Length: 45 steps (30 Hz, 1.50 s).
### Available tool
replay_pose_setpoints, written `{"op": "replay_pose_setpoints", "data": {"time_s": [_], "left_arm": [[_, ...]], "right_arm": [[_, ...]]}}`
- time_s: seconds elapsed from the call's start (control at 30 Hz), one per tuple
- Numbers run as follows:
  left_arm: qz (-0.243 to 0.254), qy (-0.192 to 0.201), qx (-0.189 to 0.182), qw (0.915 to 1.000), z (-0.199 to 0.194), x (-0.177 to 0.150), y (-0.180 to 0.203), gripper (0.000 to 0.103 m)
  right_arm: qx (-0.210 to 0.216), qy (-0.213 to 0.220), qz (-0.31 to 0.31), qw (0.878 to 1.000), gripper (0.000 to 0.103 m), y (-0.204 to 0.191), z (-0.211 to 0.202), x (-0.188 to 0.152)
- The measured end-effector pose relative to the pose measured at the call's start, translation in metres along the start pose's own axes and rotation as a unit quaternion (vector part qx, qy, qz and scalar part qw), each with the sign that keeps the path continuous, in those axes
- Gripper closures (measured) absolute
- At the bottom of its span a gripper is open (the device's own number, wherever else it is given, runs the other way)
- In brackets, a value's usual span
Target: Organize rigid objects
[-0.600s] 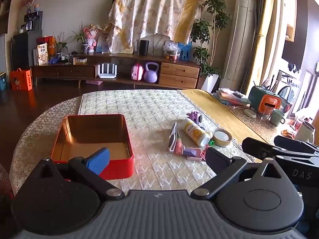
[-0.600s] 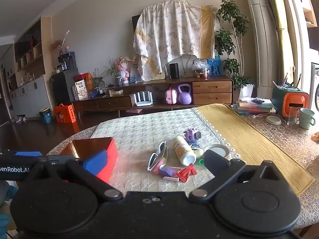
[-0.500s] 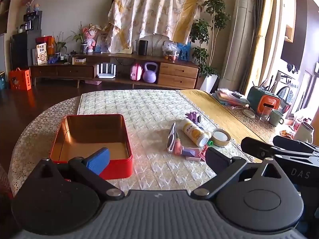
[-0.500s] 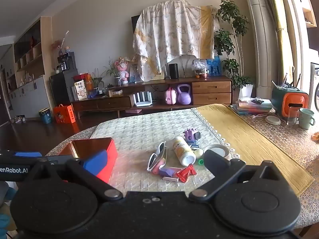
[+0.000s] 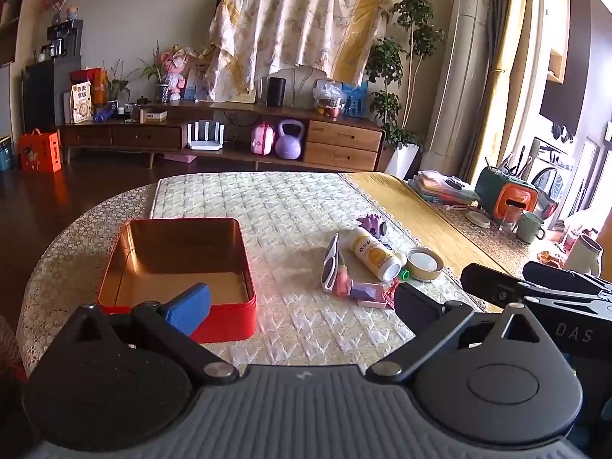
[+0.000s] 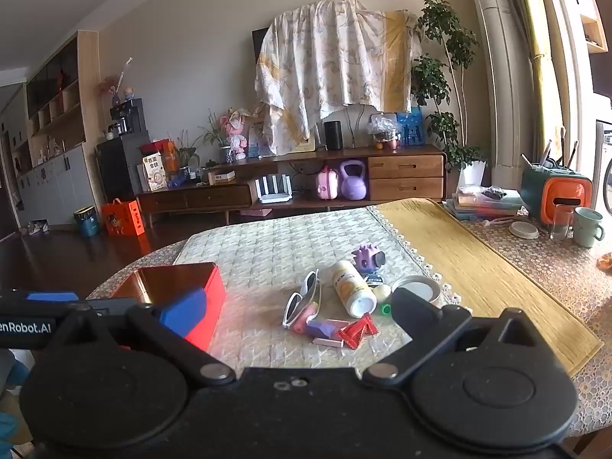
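Starting well means picking the outermost piece of the cluster first. The red tin (image 5: 176, 267) sits empty, and the clutter lies just right of it: sunglasses (image 6: 302, 298), white bottle (image 6: 352, 287), tape roll (image 5: 424, 264). Both the left gripper (image 5: 302, 302) and right gripper (image 6: 298, 306) hang spread wide, holding nothing (approach low, squarely).
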<state>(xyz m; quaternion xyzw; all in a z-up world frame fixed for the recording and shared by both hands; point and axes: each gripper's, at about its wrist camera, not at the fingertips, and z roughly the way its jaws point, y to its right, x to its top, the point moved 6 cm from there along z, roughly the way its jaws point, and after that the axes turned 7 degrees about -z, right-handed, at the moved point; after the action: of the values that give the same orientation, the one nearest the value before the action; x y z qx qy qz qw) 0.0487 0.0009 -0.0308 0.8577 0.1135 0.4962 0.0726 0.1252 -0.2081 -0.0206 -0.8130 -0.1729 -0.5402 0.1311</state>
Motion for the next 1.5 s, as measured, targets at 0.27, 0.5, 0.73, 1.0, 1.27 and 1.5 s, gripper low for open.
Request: {"op": "replay_pose_setpoints", "data": {"time_s": [0.27,0.5,0.73,1.0,1.27,1.5], "left_arm": [[-0.002,-0.002,0.001,1.0000,0.002,0.000,0.001,0.000],[-0.003,-0.002,0.001,1.0000,0.001,0.001,0.001,0.000],[-0.003,-0.002,-0.001,1.0000,-0.003,-0.002,0.001,0.000],[-0.002,-0.003,0.001,1.0000,-0.004,-0.003,0.003,0.000],[-0.001,-0.015,0.001,0.9999,0.010,-0.005,0.004,0.000],[0.014,-0.029,-0.005,0.9995,0.028,-0.007,0.010,0.000]], "right_arm": [[0.000,-0.001,0.001,1.000,0.000,0.001,0.000,0.000],[0.000,-0.003,0.001,1.000,0.000,0.001,0.000,0.000],[0.000,-0.004,0.002,1.000,0.000,0.002,0.001,-0.011],[0.000,-0.005,0.002,1.000,0.000,0.002,0.000,-0.004],[0.004,-0.016,0.006,1.000,0.001,0.013,0.021,-0.020],[0.007,-0.039,0.014,0.999,0.002,0.016,0.031,-0.018]]}}
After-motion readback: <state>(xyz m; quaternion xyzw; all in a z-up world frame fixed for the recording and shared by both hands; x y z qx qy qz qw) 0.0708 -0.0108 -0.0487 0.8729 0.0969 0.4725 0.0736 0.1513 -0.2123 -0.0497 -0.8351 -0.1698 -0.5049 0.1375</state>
